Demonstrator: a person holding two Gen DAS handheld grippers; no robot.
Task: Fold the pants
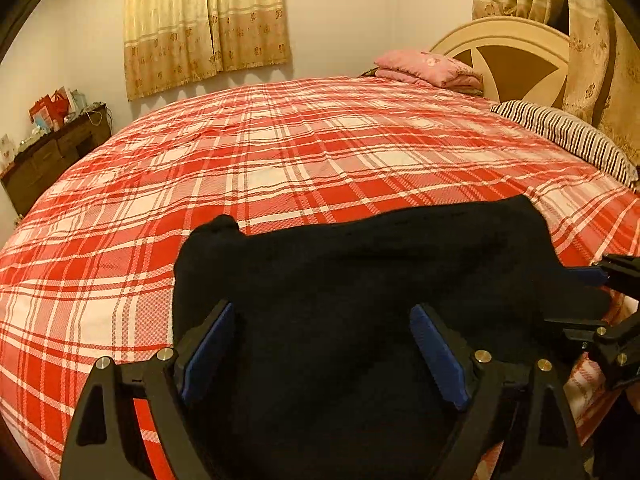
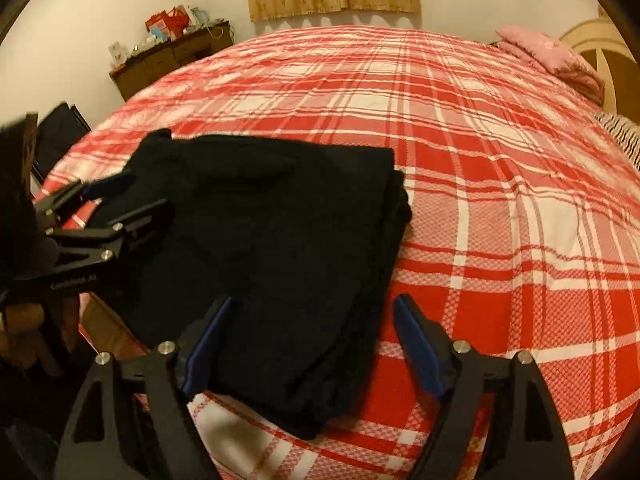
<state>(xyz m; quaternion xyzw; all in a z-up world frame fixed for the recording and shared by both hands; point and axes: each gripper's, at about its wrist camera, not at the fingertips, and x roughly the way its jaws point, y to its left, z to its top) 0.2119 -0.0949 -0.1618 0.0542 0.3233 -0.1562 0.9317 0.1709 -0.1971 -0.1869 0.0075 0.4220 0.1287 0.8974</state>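
Observation:
Black pants [image 1: 360, 272] lie folded in a thick bundle on the red plaid bedspread [image 1: 280, 152], near the bed's front edge. My left gripper [image 1: 323, 312] hovers over the bundle's near left part, jaws wide open, with only cloth below its blue pads [image 1: 212, 352]. It also appears at the left of the right wrist view as the left gripper [image 2: 148, 194], beside the bundle's left end. My right gripper [image 2: 314, 302] stands open, straddling the right edge of the pants [image 2: 272, 232]; one finger is over the cloth, the other over the bedspread [image 2: 500, 200]. The right gripper [image 1: 560, 296] enters from the right.
A folded pink blanket [image 1: 428, 68] and a striped pillow [image 1: 572, 136] lie by the round headboard [image 1: 516, 60] at the far right. A dark wooden cabinet [image 1: 52, 156] with clutter stands by the wall on the left. Curtains [image 1: 204, 24] hang behind the bed.

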